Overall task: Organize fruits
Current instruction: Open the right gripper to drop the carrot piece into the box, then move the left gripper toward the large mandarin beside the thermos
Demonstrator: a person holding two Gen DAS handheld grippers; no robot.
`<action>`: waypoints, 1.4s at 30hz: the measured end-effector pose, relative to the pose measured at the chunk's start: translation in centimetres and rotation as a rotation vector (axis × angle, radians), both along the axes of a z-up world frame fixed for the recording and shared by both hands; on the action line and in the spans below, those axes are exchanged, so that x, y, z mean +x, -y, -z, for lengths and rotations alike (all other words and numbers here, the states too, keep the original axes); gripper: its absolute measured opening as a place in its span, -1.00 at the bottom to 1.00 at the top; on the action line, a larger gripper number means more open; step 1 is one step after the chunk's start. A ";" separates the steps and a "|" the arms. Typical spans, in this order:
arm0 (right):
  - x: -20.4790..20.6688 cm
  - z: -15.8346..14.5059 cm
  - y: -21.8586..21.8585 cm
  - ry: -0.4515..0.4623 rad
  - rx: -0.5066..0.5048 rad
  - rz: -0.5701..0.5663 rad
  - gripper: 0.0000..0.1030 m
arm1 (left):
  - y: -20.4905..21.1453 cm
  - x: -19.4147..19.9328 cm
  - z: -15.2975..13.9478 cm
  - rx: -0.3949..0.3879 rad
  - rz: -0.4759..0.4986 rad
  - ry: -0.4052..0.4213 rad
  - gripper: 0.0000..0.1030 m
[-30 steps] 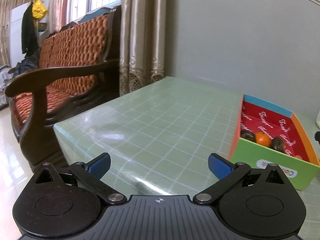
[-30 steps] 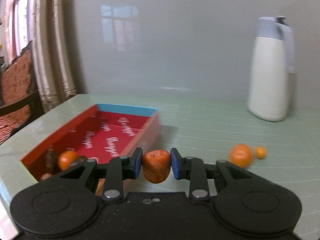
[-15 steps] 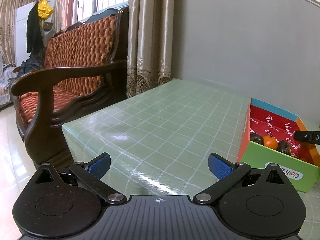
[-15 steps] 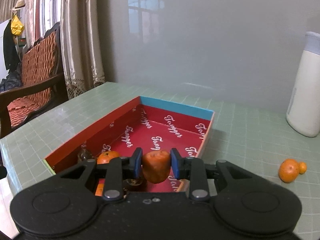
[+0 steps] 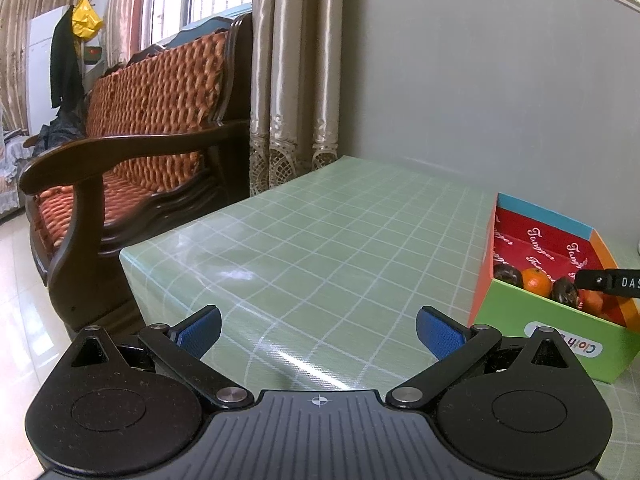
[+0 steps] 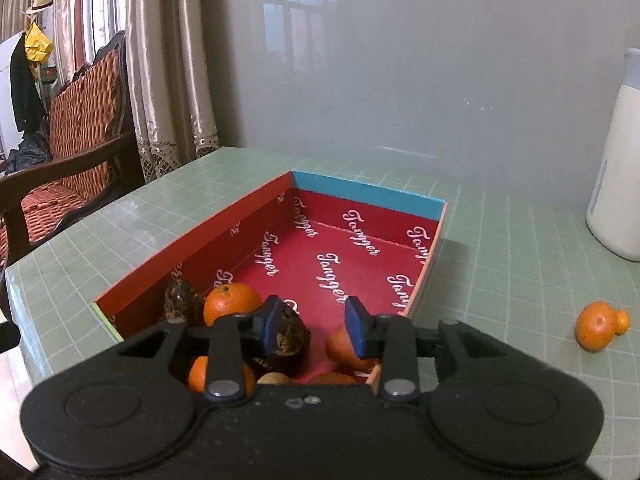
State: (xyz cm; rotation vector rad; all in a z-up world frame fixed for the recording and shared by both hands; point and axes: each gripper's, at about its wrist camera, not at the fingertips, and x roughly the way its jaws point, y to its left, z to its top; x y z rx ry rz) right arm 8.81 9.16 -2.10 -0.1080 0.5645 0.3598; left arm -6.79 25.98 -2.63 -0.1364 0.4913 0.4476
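Note:
A box with a red lining (image 6: 368, 196) lies on the green checked table. Its near end holds several fruits: an orange (image 6: 232, 306), a dark fruit (image 6: 182, 300) and another dark one (image 6: 290, 338). My right gripper (image 6: 314, 320) hovers over that end with its jaws opening and nothing between them. An orange fruit (image 6: 340, 346) lies in the box just below the right finger. Two oranges, a larger one (image 6: 596, 330) and a small one (image 6: 622, 322), rest on the table to the right. My left gripper (image 5: 318, 328) stands open over bare table, left of the box (image 5: 560, 344).
A white jug (image 6: 618, 184) stands at the back right near the wall. A wooden armchair (image 5: 120, 160) with an orange cushion sits beyond the table's left edge (image 5: 132, 256). Curtains hang in the corner behind.
The right gripper's jaws have parted and the orange fruit they held now lies in the box. Before that the gripper swung left over the box. The left gripper has stayed put.

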 end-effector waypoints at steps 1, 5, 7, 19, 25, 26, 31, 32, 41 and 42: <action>-0.1 -0.1 0.1 0.003 0.002 0.001 -0.29 | 0.1 0.0 0.0 0.001 0.002 -0.001 0.99; -0.7 -0.7 0.7 0.027 0.014 0.008 0.04 | 0.3 0.1 -0.1 -0.001 0.007 -0.002 0.99; -1.0 -1.1 1.0 0.044 0.017 0.010 0.26 | 0.5 0.3 -0.1 -0.002 0.013 -0.004 0.99; -3.3 -2.7 4.5 0.123 0.005 0.065 0.63 | 3.7 1.2 -0.1 0.021 0.077 -0.013 0.99; -4.3 -2.9 7.9 0.148 -0.013 0.129 0.70 | 6.2 2.2 -0.1 0.041 0.135 -0.024 0.99; -4.4 -2.9 8.7 0.149 -0.009 0.147 0.71 | 6.7 2.3 -0.1 0.045 0.145 -0.025 0.99; -5.1 -2.7 11.8 0.157 -0.018 0.229 0.78 | 9.3 3.0 -0.1 0.075 0.199 -0.035 0.99; -5.3 -2.6 12.6 0.156 -0.015 0.247 0.80 | 9.7 3.1 -0.1 0.079 0.209 -0.036 0.99; -6.4 -2.0 17.2 0.146 -0.013 0.349 0.83 | 13.1 4.0 -0.4 0.107 0.285 -0.051 0.99; -6.6 -2.0 17.5 0.147 -0.015 0.357 0.83 | 13.6 4.1 -0.5 0.113 0.294 -0.052 0.99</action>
